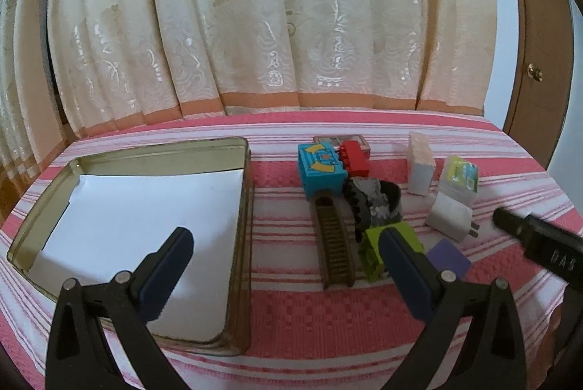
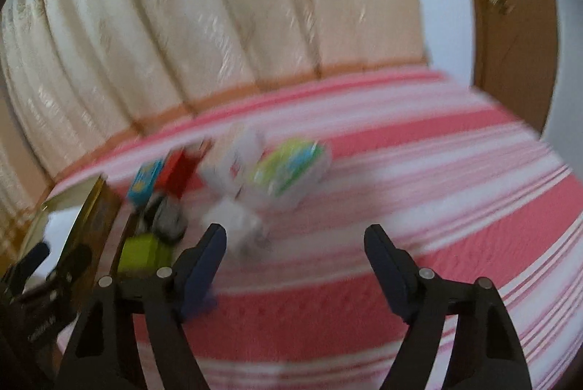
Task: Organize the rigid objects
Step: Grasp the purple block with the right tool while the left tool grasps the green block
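Nothing appears sorted yet: the metal tin [image 1: 233, 149] sitting at the left of the left-wrist view is holding only a white paper lining, while every rigid piece is still lying in a cluster on the pink-and-white striped cloth [image 1: 291, 317] at centre right, so by my judgement the whole job is still waiting to be done. The left gripper [image 1: 284, 240] is hovering with its tongs spread wide and gripping nothing, one blue pad over the tin's paper and the other just in front of the lime-green block [image 1: 371, 244]. The right gripper [image 2: 295, 237] is likewise standing spread and empty; its view is smeared by motion, so the pile is showing only as coloured blurs at centre left. In the sharper view, the cluster is showing a glossy blue toy block [image 1: 320, 168] with yellow markings, a red brick [image 1: 355, 158] touching it, a ridged brown track piece [image 1: 333, 240] curving toward the lower frame, a dark grey toothed piece [image 1: 371, 200], a white charger plug [image 1: 452, 219] with metal prongs, a pale rectangular block [image 1: 421, 168] standing upright, a wrapped green-labelled packet [image 1: 461, 177] and a flat purple tile [image 1: 450, 259]. All are looking hard and smooth-sided, against the woven, bumpy cloth and the shiny embroidered curtain [image 1: 255, 18] filling the upper frame.
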`<state>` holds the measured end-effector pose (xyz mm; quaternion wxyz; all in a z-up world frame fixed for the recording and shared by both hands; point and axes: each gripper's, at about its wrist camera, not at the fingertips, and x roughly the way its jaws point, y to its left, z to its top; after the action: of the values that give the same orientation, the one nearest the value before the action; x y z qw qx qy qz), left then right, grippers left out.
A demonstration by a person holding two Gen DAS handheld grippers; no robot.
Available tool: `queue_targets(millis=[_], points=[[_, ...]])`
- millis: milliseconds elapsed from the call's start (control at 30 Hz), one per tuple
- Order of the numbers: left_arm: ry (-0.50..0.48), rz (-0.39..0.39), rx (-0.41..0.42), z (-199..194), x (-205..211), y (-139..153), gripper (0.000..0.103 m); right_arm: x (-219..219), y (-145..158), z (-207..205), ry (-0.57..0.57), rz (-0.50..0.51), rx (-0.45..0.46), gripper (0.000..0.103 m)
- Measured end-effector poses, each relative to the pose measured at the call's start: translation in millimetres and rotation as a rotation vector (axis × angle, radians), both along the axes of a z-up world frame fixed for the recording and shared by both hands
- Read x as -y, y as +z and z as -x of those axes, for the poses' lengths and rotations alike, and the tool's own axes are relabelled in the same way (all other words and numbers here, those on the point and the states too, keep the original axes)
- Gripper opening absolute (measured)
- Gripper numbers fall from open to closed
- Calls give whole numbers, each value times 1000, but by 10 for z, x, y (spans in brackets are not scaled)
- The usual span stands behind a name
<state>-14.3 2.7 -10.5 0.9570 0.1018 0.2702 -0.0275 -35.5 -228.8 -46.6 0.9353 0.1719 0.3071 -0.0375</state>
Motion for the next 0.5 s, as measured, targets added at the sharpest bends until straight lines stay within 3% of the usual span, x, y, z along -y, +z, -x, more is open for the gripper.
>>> queue_targets(millis=[67, 133, 300, 400, 467, 500], points=[[-5, -16, 8, 55, -14, 5, 103, -81, -77, -12, 74, -33, -37, 80], [-6, 19, 2, 106, -66, 3, 103, -194, -74, -8, 133, -22, -45, 80], [6, 15, -37, 266, -173, 15, 100, -610, 10, -39, 268, 105, -55, 79], [16, 7, -56, 293, -194, 64, 96, -728, -80, -162, 315, 146, -128, 60], [12, 21, -60, 305, -192, 93, 96, -760, -70, -196, 330, 162, -125, 43], [7, 32, -59, 311, -181, 95, 95, -777, -69, -204, 341, 177, -129, 43]])
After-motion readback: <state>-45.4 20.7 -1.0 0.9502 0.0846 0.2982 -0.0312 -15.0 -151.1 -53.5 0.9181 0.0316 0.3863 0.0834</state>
